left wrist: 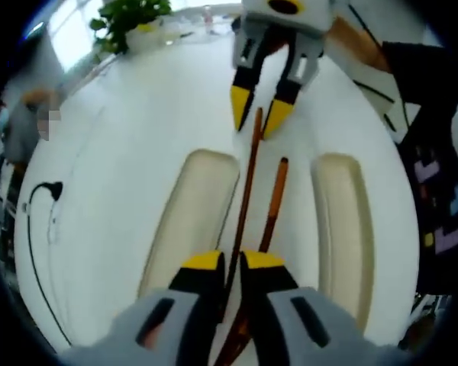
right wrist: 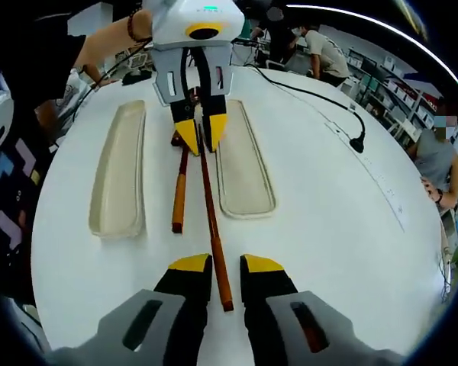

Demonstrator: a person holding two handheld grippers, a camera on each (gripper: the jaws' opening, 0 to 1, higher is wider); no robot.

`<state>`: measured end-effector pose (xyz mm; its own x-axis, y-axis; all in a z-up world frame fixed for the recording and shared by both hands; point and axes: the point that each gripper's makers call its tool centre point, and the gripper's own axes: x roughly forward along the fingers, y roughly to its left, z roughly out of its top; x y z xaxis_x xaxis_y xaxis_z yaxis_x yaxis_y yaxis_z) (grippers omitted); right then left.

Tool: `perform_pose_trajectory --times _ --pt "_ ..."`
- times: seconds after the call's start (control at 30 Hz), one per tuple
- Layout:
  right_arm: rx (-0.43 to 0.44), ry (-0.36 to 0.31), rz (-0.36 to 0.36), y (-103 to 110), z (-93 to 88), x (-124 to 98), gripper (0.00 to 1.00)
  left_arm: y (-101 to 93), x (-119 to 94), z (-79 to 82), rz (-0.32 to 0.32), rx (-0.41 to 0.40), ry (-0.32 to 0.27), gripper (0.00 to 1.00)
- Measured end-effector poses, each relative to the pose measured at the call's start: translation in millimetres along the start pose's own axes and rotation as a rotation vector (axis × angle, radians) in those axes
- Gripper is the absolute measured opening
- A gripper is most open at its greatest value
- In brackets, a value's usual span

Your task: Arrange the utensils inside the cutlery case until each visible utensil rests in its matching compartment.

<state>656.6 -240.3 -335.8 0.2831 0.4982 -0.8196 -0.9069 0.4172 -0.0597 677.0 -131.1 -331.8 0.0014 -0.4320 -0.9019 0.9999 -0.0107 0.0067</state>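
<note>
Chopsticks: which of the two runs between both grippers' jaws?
The longer, darker chopstick, spanning from the left gripper to the right gripper. The shorter orange chopstick lies beside it, ending well short of the right gripper.

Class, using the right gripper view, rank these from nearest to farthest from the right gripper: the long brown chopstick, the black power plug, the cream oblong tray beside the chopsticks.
1. Long brown chopstick, between its jaws.
2. Cream oblong tray, ahead, slightly right.
3. Black power plug, far right.

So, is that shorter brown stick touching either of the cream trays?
Apart. The right gripper view shows white table between the shorter stick and one tray; the other tray lies further off.
</note>
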Motion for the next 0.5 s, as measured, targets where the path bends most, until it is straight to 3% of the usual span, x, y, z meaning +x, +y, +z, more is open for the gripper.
perform_pose_trajectory --times 0.1,0.3,0.4,0.5 --pt "0.012 0.045 0.044 1.9 0.0 3.2 0.10 0.4 0.7 0.2 -0.023 0.056 0.030 0.07" --pt "-0.074 0.149 0.083 6.8 2.0 4.5 0.09 2.2 2.4 2.1 -0.031 0.018 0.107 0.05" --pt "-0.107 0.185 0.109 7.7 3.2 3.8 0.09 1.3 2.4 1.6 -0.036 0.019 0.117 0.05" --pt "-0.131 0.215 0.116 9.3 4.8 4.2 0.07 0.1 2.7 2.6 -0.031 0.079 0.106 0.05"
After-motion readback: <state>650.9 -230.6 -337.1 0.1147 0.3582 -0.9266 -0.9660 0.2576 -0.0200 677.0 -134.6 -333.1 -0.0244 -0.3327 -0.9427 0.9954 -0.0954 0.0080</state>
